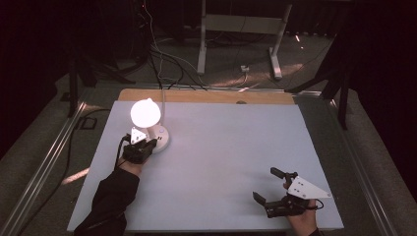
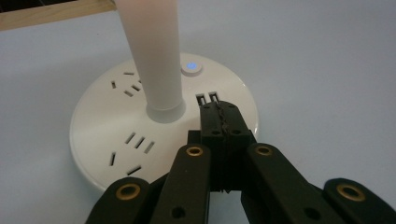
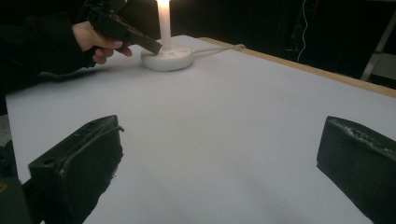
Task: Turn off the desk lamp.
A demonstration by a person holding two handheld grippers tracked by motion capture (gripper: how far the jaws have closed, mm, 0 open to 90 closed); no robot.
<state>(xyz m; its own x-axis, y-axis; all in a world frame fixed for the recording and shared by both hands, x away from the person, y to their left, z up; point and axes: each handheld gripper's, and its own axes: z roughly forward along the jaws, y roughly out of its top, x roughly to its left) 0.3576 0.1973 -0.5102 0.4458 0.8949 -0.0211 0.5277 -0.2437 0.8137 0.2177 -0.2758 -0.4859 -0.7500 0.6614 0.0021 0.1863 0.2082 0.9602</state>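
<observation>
Left gripper (image 2: pixel 219 119): fingers pressed together, tips over the lamp base (image 2: pixel 98 121) beside its USB ports. Right gripper (image 1: pixel 269 184): fingers spread wide, empty, above the counter (image 1: pixel 221 147).

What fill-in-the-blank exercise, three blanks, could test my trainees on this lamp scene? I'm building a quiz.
1. The left gripper hangs with its jaws ____ over the lamp base.
2. The button on the base glows ____.
3. The right gripper rests with its jaws wide ____ above the table.

Missing words: shut, blue, open
</observation>
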